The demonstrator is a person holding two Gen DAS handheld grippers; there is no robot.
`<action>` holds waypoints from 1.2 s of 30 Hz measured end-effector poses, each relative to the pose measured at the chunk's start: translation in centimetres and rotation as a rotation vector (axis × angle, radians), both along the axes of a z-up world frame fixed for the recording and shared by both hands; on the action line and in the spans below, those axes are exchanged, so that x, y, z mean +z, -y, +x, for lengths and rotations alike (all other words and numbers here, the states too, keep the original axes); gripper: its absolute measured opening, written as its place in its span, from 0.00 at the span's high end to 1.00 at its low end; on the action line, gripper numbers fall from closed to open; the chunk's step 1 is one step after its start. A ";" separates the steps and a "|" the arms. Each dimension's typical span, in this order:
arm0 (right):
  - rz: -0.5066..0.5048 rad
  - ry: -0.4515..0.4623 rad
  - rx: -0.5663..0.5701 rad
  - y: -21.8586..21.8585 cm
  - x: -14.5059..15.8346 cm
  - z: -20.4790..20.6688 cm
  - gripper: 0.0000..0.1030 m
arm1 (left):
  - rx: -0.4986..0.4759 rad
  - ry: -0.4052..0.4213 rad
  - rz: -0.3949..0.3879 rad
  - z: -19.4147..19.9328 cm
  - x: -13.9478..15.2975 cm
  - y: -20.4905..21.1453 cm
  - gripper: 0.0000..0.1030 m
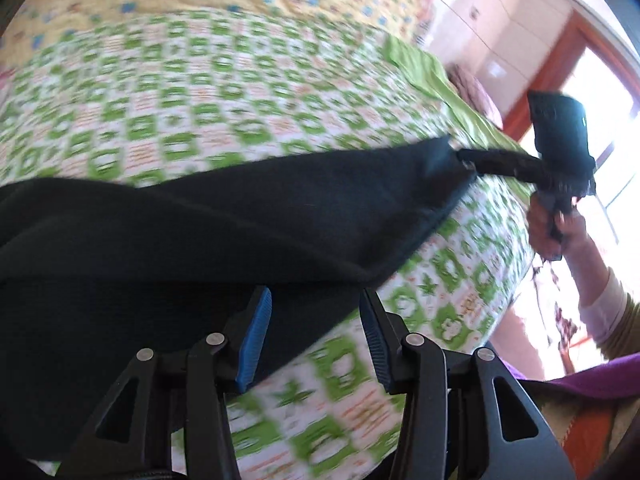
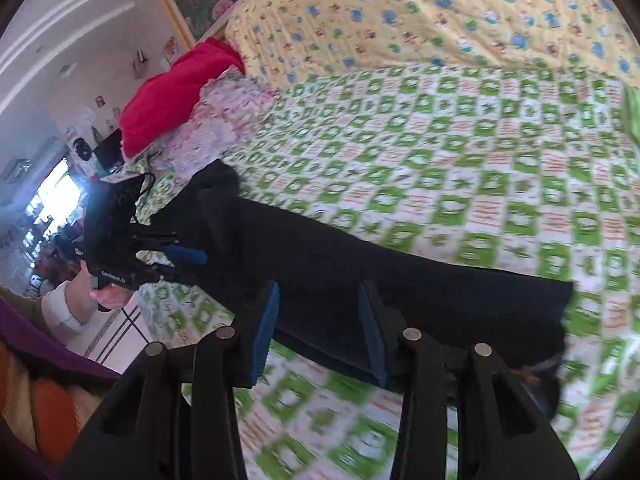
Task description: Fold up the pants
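Observation:
Black pants [image 1: 208,240] lie stretched across a bed with a green-and-white patterned cover [image 1: 200,92]. In the left wrist view my left gripper [image 1: 316,332] is open, its blue pads just above the pants' near edge. The right gripper [image 1: 468,164] shows far right, its tips at the pants' corner; its hold is unclear there. In the right wrist view my right gripper [image 2: 320,332] is open over the pants [image 2: 360,272], and the left gripper [image 2: 188,256] shows at the left against the other end of the pants.
A yellow patterned quilt [image 2: 440,12] lies at the back of the bed. A red cloth [image 2: 172,92] and a pale floral bundle [image 2: 224,120] sit at the bed's left end. The bed's near edge drops to a tiled floor [image 2: 108,336].

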State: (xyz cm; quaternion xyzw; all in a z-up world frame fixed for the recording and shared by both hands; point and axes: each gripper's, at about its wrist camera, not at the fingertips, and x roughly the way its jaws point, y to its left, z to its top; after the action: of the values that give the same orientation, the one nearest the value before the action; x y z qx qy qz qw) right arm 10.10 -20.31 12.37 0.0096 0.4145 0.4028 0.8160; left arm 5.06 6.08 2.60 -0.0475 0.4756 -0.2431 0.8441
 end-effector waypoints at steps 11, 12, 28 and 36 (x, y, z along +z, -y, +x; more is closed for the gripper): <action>0.026 -0.066 0.134 -10.3 -1.7 1.3 0.59 | 0.264 0.034 -0.031 -0.7 1.3 -12.1 0.51; 0.028 -0.074 0.144 -11.2 -1.8 1.5 0.59 | 0.283 0.036 -0.030 -0.8 1.4 -13.1 0.50; 0.008 -0.153 0.222 -18.4 -3.8 4.7 0.59 | 0.449 0.028 -0.009 3.2 3.4 -25.5 0.39; -0.020 -0.196 0.241 -20.6 -4.9 6.4 0.59 | 0.410 -0.064 -0.035 8.4 2.0 -29.1 0.31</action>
State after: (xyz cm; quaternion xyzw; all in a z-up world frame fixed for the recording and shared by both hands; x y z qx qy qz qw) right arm 16.48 0.26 7.48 -0.0089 0.4945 0.4906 0.7174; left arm 13.42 35.14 4.65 -0.1656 0.4783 -0.0728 0.8593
